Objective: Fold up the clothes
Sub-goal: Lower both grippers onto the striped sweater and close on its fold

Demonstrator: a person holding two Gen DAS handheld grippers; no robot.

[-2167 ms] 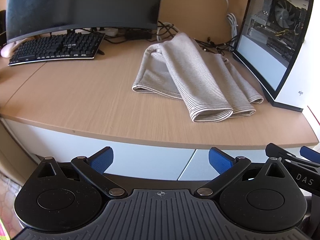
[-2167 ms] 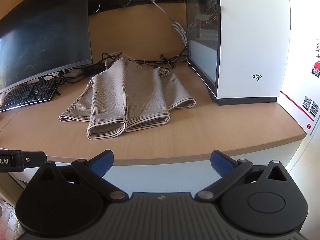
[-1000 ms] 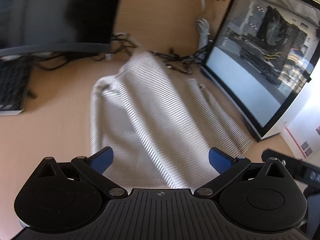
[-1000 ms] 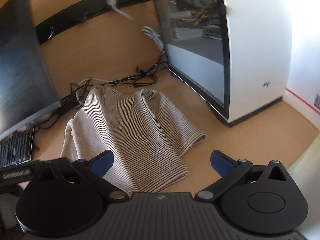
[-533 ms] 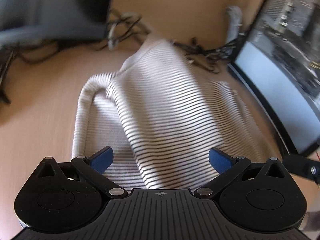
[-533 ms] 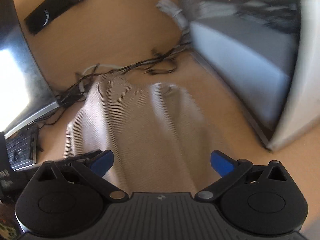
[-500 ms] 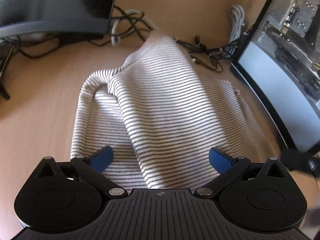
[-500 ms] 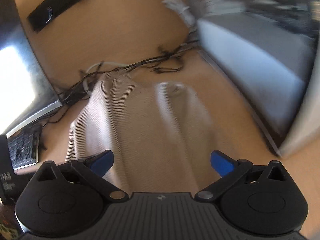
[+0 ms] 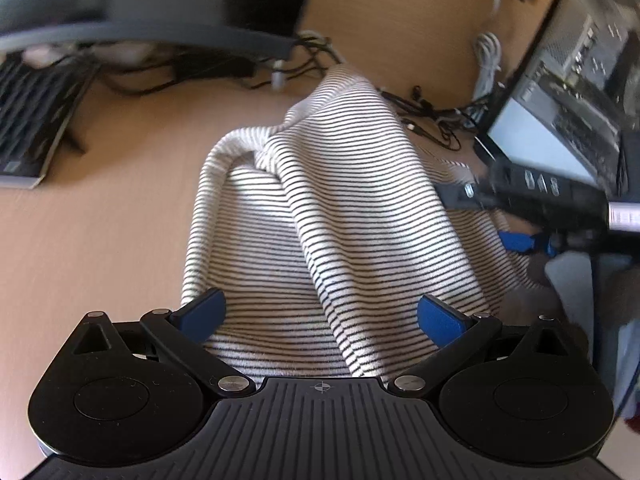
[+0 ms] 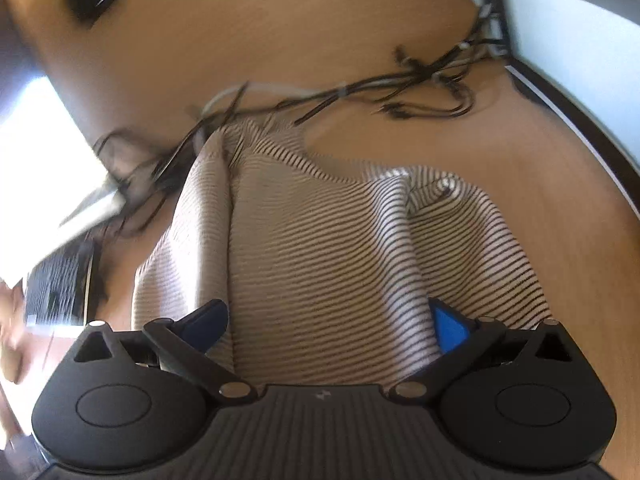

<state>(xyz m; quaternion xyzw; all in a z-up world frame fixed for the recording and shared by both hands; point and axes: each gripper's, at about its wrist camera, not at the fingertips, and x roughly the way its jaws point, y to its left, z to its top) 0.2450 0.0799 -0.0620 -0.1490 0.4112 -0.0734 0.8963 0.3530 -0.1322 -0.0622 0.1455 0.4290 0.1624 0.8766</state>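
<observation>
Both grippers, left (image 9: 320, 316) and right (image 10: 328, 320), hang spread over striped garment (image 9: 320, 208) on tabletop (image 9: 100, 220), fingers released. Garment loosely bunched; folding judged barely begun.

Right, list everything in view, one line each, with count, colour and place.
garment: one, white with dark stripes, crumpled on the desk centre.
desk: one, light wood, under everything.
monitor: one, dark, rear left, blurred.
keyboard: one, black, left of garment.
cables: a tangle, black and white, behind garment.
PC case: one, glass side panel, right.
left gripper: black, blue pads, open over garment's near edge.
right gripper: black, blue pads, open, garment between its pads.
</observation>
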